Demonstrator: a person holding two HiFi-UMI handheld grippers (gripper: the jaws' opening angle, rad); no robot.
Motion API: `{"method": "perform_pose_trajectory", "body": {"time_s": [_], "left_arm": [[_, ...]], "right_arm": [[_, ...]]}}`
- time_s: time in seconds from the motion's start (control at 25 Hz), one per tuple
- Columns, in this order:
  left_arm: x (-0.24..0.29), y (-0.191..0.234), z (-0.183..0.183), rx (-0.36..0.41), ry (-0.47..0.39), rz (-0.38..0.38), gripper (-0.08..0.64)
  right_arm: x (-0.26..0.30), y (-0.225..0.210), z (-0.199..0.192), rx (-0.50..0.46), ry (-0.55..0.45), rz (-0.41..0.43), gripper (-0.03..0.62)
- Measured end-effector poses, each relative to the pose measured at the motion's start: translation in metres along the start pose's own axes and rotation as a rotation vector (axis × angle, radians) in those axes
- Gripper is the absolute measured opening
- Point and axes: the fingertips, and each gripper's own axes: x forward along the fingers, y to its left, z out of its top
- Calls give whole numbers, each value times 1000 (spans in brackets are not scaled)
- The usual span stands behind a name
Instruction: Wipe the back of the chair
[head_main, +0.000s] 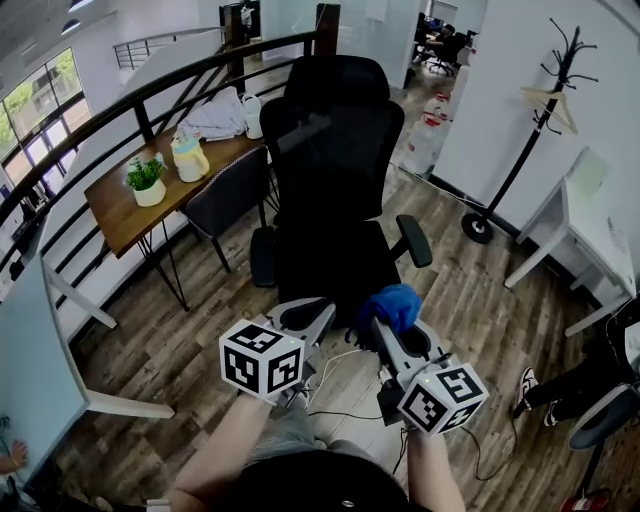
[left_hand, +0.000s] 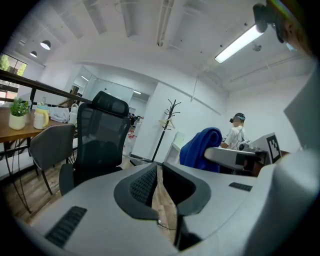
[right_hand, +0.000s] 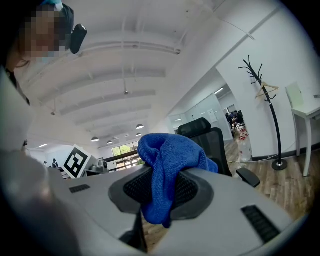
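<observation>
A black mesh office chair stands ahead of me with its back facing me; it also appears as the chair at left in the left gripper view and the chair behind the cloth in the right gripper view. My right gripper is shut on a blue cloth, which bunches up over its jaws as the cloth. My left gripper is shut with nothing in it, just below the chair's seat edge. From the left gripper view the cloth shows at right.
A wooden table at left carries a potted plant, a jug and cloths, with a grey chair beside it. A black coat stand and a white desk stand at right. Cables lie on the wood floor near my feet.
</observation>
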Motion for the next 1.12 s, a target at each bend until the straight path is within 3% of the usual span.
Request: {"method": "perform_pose_trajectory", "body": {"time_s": [0.2, 0.32, 0.64, 1.12], "left_arm": [[34, 57, 32, -18, -13, 10, 44], [52, 92, 58, -39, -20, -23, 44], [95, 188, 117, -18, -36, -42, 44], [134, 242, 167, -21, -81, -67, 41]], "right_arm": [[67, -26, 17, -16, 10, 0, 103], [113, -35, 34, -23, 1, 9, 103], [219, -66, 70, -46, -39, -12, 103], [299, -88, 88, -106, 5, -15, 103]]}}
